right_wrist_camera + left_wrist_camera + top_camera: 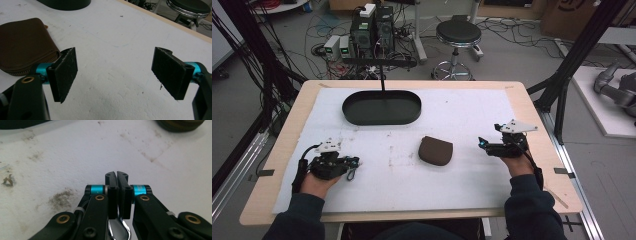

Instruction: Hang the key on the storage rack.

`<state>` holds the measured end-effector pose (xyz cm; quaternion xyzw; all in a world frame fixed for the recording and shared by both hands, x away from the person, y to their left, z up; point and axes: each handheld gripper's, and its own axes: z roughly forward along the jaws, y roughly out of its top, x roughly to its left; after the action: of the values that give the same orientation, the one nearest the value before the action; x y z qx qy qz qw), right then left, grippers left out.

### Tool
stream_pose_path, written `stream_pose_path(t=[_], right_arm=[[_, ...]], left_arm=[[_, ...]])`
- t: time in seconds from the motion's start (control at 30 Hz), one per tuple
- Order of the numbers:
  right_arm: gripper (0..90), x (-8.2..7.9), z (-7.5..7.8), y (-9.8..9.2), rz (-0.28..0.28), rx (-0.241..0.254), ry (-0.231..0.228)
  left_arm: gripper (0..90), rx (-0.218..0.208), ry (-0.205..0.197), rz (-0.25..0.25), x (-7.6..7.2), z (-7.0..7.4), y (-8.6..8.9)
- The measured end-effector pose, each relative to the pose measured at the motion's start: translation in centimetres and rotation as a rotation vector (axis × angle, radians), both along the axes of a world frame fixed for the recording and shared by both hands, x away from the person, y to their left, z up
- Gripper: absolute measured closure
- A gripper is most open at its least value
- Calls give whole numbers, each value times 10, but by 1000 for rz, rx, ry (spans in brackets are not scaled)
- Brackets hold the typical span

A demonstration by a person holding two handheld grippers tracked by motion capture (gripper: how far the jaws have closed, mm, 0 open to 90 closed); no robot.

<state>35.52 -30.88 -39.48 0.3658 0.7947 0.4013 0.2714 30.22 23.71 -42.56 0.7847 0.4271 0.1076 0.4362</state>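
A brown zip wallet (pixel 435 150) lies flat near the middle of the white mat (pixel 462 110). To its left my left gripper (pixel 355 161) rests low over the mat and points toward the wallet. In the left gripper view its pads (pixel 117 177) are pressed together with nothing between them, and the wallet's zip edge (pixel 180 125) shows far ahead. To the wallet's right, my right gripper (pixel 482 143) points left. Its jaws stand wide apart in the right gripper view (pixel 115 72) over bare mat. The wallet (pixel 22 42) lies just beyond its left pad (pixel 65 72), apart from it.
A black oval tray (pixel 382 108) sits at the back centre of the mat, its rim (pixel 65 3) also in the right gripper view. The wooden table edge (pixel 537 125) frames the mat. A stool (pixel 458 34), computer boxes and cables stand on the floor beyond.
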Motion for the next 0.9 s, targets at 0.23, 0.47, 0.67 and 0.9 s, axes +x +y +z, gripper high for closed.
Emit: stream_pose_path(t=[0.23, 0.47, 0.67, 0.9], right_arm=[[212, -1, 0, 0, 1, 4, 3], [212, -1, 0, 0, 5, 2, 2], [212, -1, 0, -1, 7, 2, 3], [212, 0, 0, 0, 7, 4, 5]], left_arm=[[878, 18, -1, 18, 2, -2, 3], [794, 95, 50, -11, 0, -8, 2], [811, 106, 62, -13, -5, -5, 7], [878, 135, 72, -45, -5, -5, 5]])
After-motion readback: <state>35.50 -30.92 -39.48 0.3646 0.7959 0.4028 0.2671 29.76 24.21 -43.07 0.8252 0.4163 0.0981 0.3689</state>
